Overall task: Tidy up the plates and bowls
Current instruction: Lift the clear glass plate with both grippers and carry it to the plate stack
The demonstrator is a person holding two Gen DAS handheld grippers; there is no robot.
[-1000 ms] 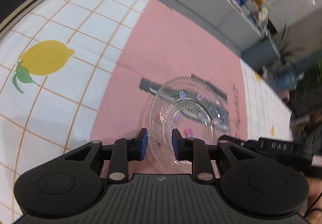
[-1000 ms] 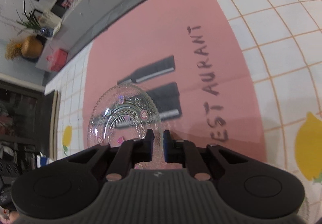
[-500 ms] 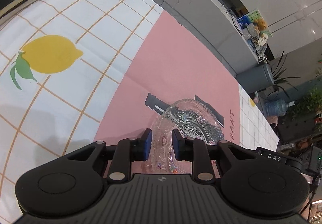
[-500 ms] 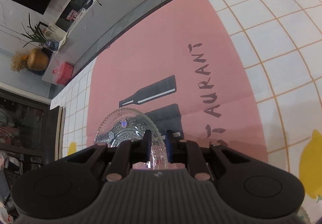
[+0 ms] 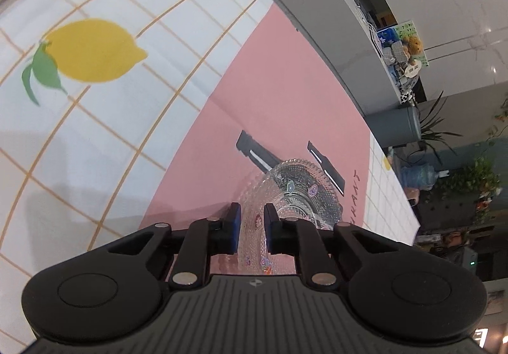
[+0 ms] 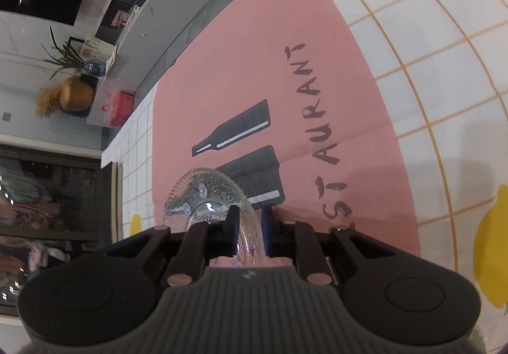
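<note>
Left wrist view: my left claw (image 5: 251, 228) straddles the near rim of the clear glass plate (image 5: 298, 195); its jaws have just been closing, and the rim sits between the blue pads (image 5: 235, 227).
Left grip: pads look clamped on the rim, though the glass is see-through and I cannot confirm firm contact on both sides.
Right wrist view: my right claw (image 6: 249, 233) takes the same glass plate (image 6: 206, 198) at the opposite edge, rim between its pads, jaws nearly together and pinched on it.
Plate position: over the pink placemat (image 5: 285, 84), partly covering the printed black bottles (image 6: 235, 134), beside the "RESTAURANT" lettering (image 6: 317, 131). It appears tilted, and I cannot tell whether it rests on the surface (image 5: 95, 131) or is lifted.
Step in hand: I judge this a two-handed hold on one plate, for carrying or setting down.
Risk, slip: beaded glass is smooth, and each claw bites only a thin rim; a jolt could let it slide out.
Risk, twist: if my hands move unevenly, the rigid plate could be levered out of one grip or chipped.
Risk, pressure: squeezing harder could crack the edge.
</note>
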